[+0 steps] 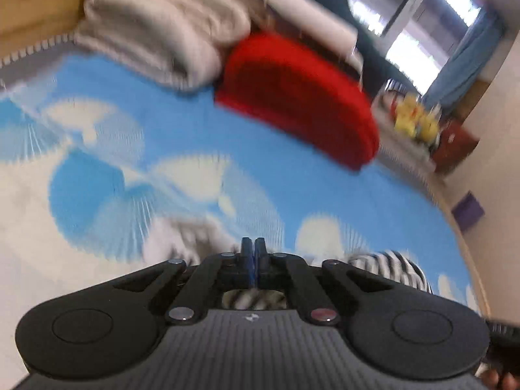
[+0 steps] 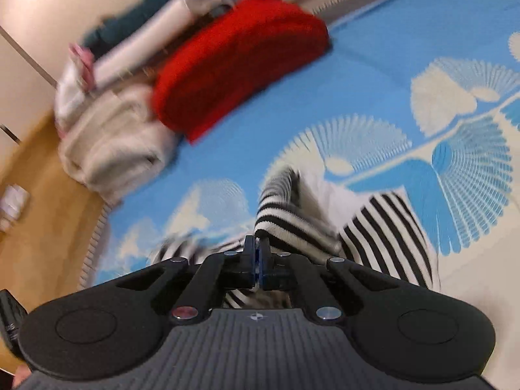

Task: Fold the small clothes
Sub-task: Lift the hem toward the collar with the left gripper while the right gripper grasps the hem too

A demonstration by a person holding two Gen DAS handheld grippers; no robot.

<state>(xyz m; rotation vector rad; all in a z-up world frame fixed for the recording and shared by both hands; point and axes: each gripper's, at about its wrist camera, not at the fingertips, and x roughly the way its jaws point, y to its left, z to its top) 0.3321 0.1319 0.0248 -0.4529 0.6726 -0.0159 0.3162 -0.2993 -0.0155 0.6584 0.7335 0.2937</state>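
**Operator:** Holding the striped garment point(image 2: 383, 227) in my right gripper point(image 2: 258, 243), jaws pinched onto a rolled edge of it. It hangs bunched just above the blue-and-white bedspread point(image 2: 373, 74).

**Spotter:** And the left?

**Operator:** My left gripper point(image 1: 253, 243) has its jaws pressed together; striped cloth shows beneath them, but I can't tell whether it's caught.

**Spotter:** Risks?

**Operator:** I reckon that soft ribbed knit could slip from such a narrow pinch, or the fold could land crooked if my hands pull unevenly.

**Spotter:** Anything nearby?

**Operator:** A fuzzy red folded piece point(image 2: 240, 65) and a plush cream bundle point(image 2: 113, 149), well apart.
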